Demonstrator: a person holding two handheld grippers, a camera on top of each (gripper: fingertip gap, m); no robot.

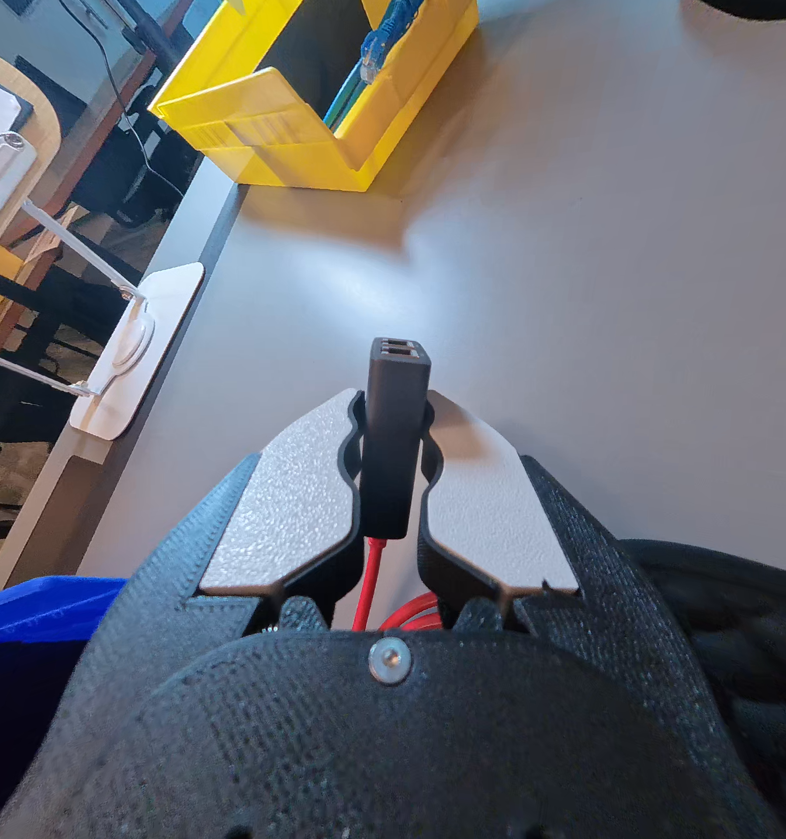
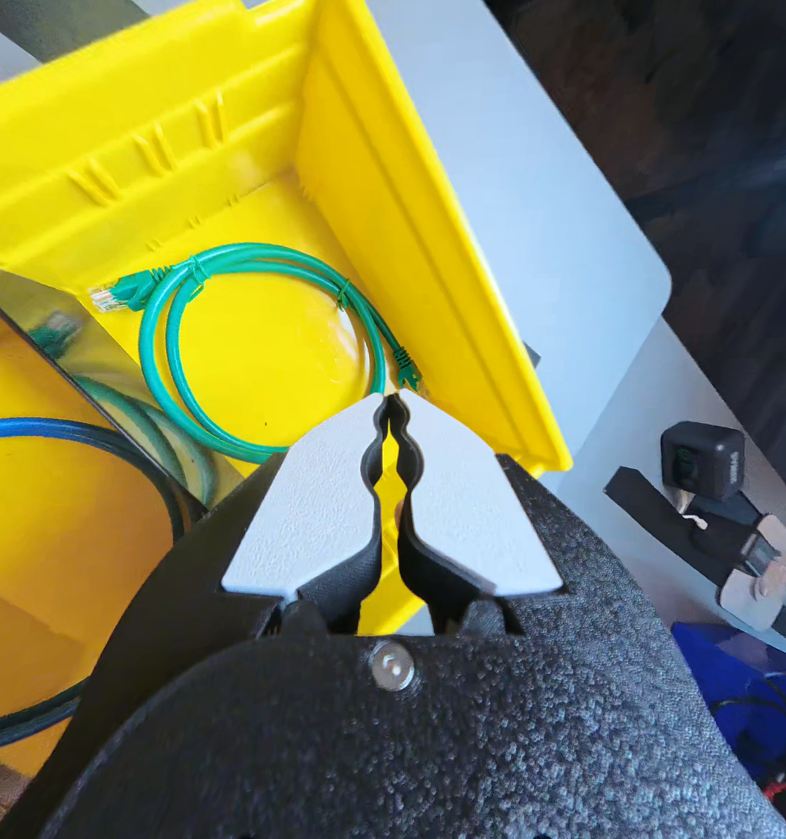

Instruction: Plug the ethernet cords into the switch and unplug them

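In the left wrist view my left gripper is shut on a black switch; both pads press on its sides. The switch points forward above the grey table, and two empty ports show at its far end. A red cord leaves its near end. In the right wrist view my right gripper is shut with nothing between the pads. It hangs over the yellow bin, its tips just short of one plug of a coiled green ethernet cord.
The yellow bin stands at the table's far left with a blue ethernet cord in it; the cord also shows in the right wrist view. A white stand base sits on the left edge. A blue bin is near left. The grippers' ends are close to 50 centimeters from one another. The plug is about 10 centimeters from my right fingertips and 50 centimeters from my left.
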